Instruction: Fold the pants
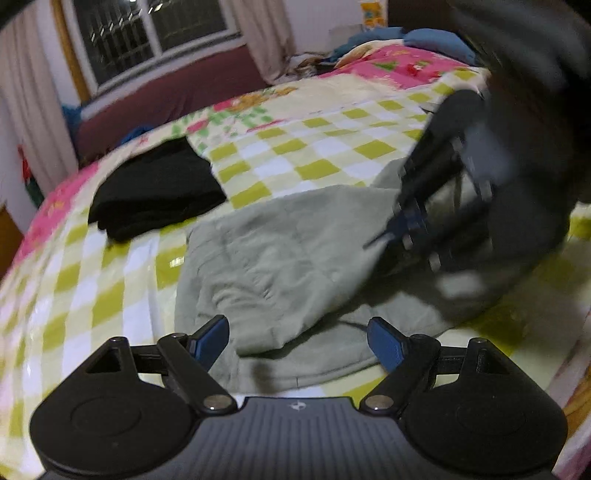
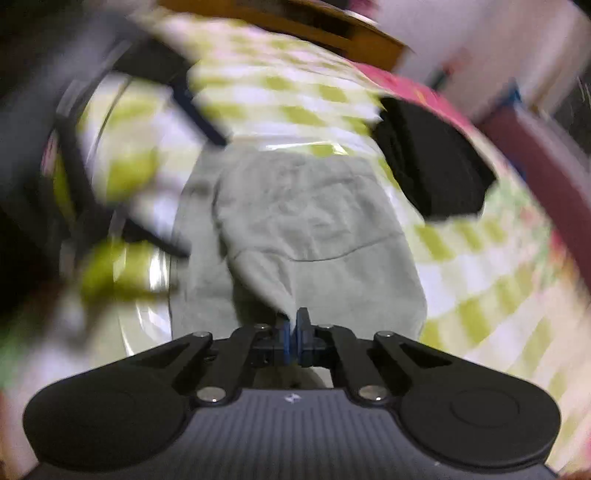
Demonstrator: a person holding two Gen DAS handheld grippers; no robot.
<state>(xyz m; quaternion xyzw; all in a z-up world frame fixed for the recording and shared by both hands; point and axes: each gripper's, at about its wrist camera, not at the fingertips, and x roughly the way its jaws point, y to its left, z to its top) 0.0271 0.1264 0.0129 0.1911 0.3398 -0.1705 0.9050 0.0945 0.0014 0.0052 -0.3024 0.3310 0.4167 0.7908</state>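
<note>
Grey-green pants (image 1: 280,258) lie partly folded on the checked quilt (image 1: 306,147), with one layer turned over the other. My left gripper (image 1: 297,334) hovers open over their near edge; its blue pads stand wide apart and nothing is pinched between them. My right gripper (image 2: 293,332) is shut on a raised corner of the pants (image 2: 314,229), and the cloth rises in a peak to its pads. In the left wrist view the right gripper (image 1: 402,225) appears blurred at the right, drawing the pants' edge up. The left gripper (image 2: 203,199) shows blurred and open at the pants' left side.
A folded black garment (image 1: 155,192) lies on the quilt beyond the pants, also seen as a black garment (image 2: 428,166) at upper right. A blue clothes heap (image 1: 424,40) sits at the bed's far end. A window (image 1: 147,33) and curtains stand behind; wooden furniture (image 2: 295,26) borders the bed.
</note>
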